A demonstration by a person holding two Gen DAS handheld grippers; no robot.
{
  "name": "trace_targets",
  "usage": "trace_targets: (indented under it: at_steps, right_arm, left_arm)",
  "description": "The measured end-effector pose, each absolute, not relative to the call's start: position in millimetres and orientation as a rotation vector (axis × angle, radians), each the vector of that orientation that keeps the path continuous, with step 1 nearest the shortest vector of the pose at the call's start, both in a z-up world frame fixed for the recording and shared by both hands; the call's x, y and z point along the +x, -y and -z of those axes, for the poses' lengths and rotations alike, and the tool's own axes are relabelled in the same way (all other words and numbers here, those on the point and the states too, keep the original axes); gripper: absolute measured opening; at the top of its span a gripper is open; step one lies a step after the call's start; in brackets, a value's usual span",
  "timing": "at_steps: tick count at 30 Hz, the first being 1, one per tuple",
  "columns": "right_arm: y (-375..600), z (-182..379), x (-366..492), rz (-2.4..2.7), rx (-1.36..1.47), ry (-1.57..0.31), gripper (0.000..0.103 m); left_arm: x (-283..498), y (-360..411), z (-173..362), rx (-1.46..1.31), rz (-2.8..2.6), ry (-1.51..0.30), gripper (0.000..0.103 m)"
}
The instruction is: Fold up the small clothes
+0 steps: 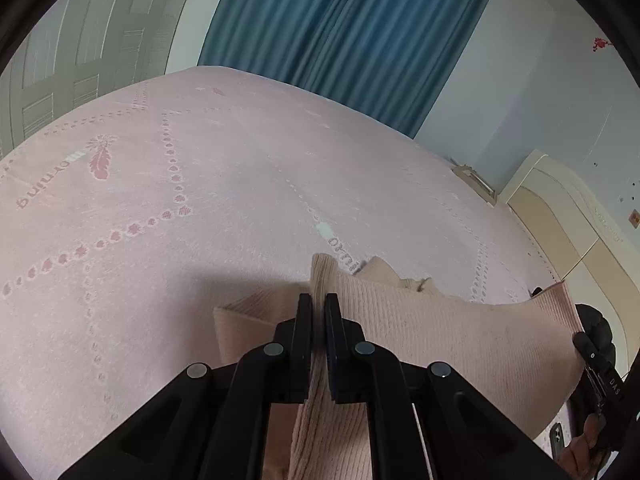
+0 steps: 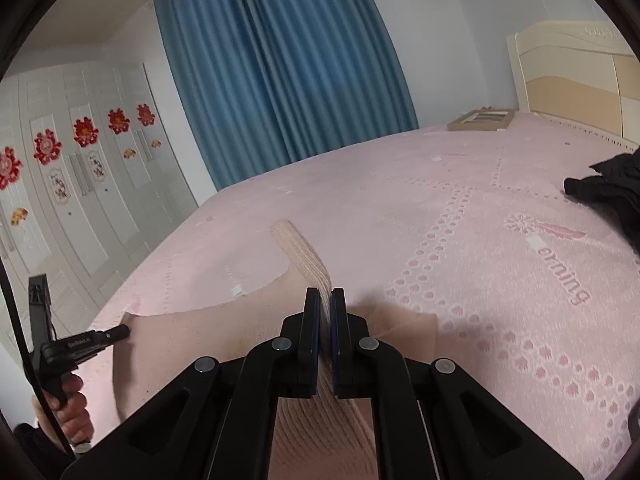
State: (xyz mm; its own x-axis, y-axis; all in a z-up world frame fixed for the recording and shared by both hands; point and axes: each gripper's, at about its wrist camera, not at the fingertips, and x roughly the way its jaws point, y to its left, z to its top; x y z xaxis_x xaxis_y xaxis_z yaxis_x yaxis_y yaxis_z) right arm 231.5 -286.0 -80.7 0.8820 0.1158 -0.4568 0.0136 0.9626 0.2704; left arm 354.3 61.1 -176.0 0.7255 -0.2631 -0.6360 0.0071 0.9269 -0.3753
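A small beige ribbed knit garment [image 1: 460,332] hangs stretched between both grippers above a pink bedspread [image 1: 200,200]. My left gripper [image 1: 319,300] is shut on one edge of it, and the cloth runs up between the pads and sticks out past the tips. My right gripper [image 2: 325,294] is shut on the other edge of the beige garment [image 2: 192,340], a ribbed strip curling forward beyond its fingers. In the right wrist view the left gripper [image 2: 120,332] pinches the far corner at lower left, held by a hand [image 2: 68,408].
A dark garment [image 2: 612,188] lies on the pink bedspread [image 2: 480,240] at the right. A flat box [image 2: 480,119] sits near the headboard [image 2: 572,76]. Blue curtains [image 2: 280,60] and white wardrobe doors [image 2: 80,184] stand beyond the bed. A phone [image 1: 557,438] shows at lower right.
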Motion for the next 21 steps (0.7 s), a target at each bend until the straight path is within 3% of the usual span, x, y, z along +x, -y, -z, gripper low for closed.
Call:
trace_targets:
  at_steps: [11, 13, 15, 20, 21]
  right_arm:
    - [299.4, 175.4, 298.1, 0.128, 0.234, -0.799, 0.006]
    - [299.4, 180.1, 294.7, 0.132, 0.219, -0.814, 0.012]
    - [299.9, 178.3, 287.4, 0.134, 0.217, -0.821, 0.029]
    - [304.9, 159.9, 245.8, 0.126, 0.211, -0.817, 0.048]
    - [304.9, 158.0, 239.1, 0.115, 0.211, -0.823, 0.052]
  left_arm:
    - [395.5, -29.2, 226.5, -0.256, 0.127, -0.842, 0.008]
    - [394.1, -26.8, 227.4, -0.241, 0.114, -0.862, 0.014]
    - [391.3, -26.7, 224.9, -0.218, 0.101, -0.87, 0.029]
    - [359.3, -35.6, 210.6, -0.221, 0.096, -0.855, 0.06]
    - [350.7, -37.2, 208.4, -0.227, 0.099, -0.856, 0.062]
